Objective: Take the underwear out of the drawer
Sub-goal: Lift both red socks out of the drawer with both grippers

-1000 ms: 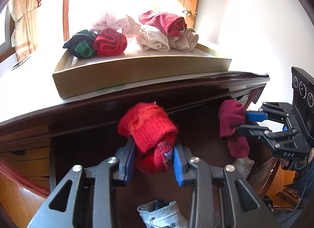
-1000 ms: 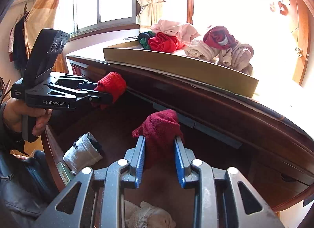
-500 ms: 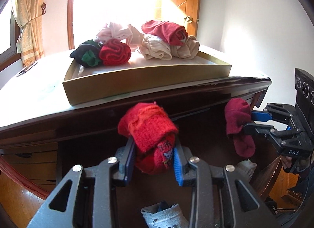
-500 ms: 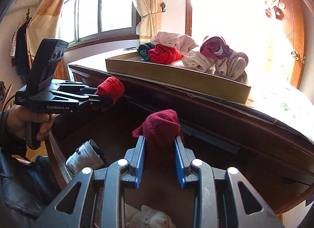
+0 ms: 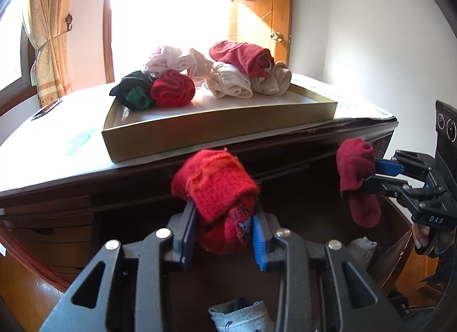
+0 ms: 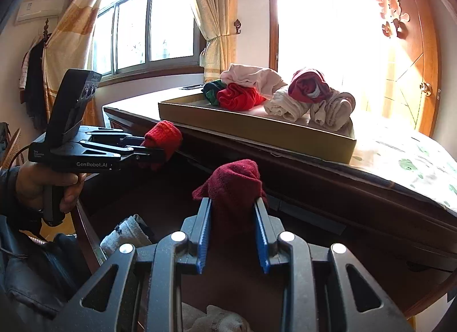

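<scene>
I have both tools clamped — my left gripper [image 5: 224,239] pinches a bright red bundle [image 5: 217,189] at frame centre, my right gripper [image 6: 232,235] a dark red bundle [image 6: 232,186] — both above the open drawer [image 6: 314,275], below the tray [image 5: 217,127].

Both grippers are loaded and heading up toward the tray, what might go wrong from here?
1. The bright red bundle sits in the left gripper with a loose fold hanging past the jaws; it may unroll or slip.
2. The dark red bundle in the right gripper hangs below the desk edge and may snag there.
3. The tray is already crowded at the back.
</scene>
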The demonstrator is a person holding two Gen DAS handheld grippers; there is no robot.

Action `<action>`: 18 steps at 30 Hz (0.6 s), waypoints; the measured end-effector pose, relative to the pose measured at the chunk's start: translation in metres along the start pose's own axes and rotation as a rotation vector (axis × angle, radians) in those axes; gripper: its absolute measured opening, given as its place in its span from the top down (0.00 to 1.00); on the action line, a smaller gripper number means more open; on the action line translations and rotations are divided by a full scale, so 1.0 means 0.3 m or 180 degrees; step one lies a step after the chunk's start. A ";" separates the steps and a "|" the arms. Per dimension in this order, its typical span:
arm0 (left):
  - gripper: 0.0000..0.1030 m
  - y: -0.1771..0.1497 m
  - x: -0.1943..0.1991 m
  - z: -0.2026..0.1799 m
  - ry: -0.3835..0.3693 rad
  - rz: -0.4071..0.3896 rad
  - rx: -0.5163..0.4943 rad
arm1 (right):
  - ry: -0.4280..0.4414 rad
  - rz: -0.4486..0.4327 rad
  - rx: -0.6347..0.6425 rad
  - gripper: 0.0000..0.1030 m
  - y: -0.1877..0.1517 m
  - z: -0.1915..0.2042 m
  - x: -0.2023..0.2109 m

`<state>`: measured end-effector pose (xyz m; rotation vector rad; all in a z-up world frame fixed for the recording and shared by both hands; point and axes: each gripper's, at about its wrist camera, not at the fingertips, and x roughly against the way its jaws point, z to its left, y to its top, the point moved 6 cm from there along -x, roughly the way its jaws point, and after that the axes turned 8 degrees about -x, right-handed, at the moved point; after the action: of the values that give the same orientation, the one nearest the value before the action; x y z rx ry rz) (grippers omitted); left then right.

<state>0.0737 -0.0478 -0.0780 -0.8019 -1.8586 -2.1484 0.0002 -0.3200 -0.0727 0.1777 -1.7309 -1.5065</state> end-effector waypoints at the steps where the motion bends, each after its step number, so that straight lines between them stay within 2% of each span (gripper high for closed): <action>1: 0.68 0.000 0.002 -0.001 0.0005 -0.0015 -0.0006 | 0.0002 -0.0023 -0.0007 0.70 0.001 -0.002 0.004; 11: 0.68 0.004 0.020 -0.005 0.0065 -0.0145 -0.0018 | 0.0025 -0.0235 -0.0034 0.70 0.009 -0.003 0.041; 18: 0.68 0.015 0.022 -0.018 -0.0042 -0.0157 -0.0001 | 0.0046 -0.0294 -0.0027 0.70 0.019 0.000 0.050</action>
<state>0.0689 -0.0526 -0.0712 -0.7802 -1.9041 -2.1778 -0.0074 -0.3272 -0.0607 0.2668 -1.7252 -1.5752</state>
